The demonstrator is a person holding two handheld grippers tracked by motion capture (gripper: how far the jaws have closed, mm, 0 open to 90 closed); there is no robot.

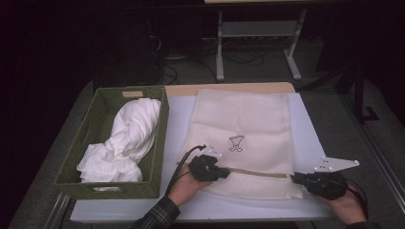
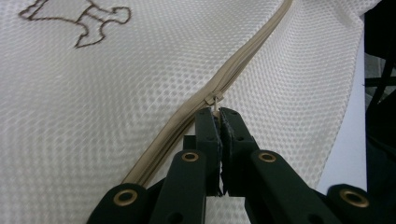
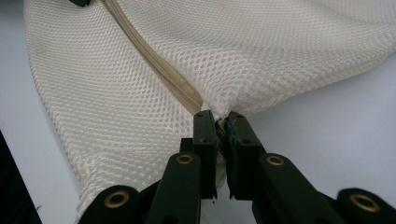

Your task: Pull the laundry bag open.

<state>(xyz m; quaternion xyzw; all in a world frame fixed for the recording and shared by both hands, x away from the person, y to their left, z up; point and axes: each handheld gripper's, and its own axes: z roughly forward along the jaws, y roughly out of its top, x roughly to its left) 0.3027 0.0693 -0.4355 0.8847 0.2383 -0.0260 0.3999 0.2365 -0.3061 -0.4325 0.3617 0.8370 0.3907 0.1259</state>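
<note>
The left gripper [image 2: 217, 112] pinches the small metal zipper pull [image 2: 215, 99] of the cream mesh laundry bag [image 1: 243, 124]; the right gripper [image 3: 217, 119], pressed on the bag's edge at the zipper's end, should hold taut while the left draws steadily along the tan zipper [image 2: 233, 70].

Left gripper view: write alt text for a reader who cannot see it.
The left claw, shut, pinches the small metal zipper pull of a cream mesh laundry bag. The tan zipper runs diagonally up to the right, and an outlined brown emblem sits top left.
</note>
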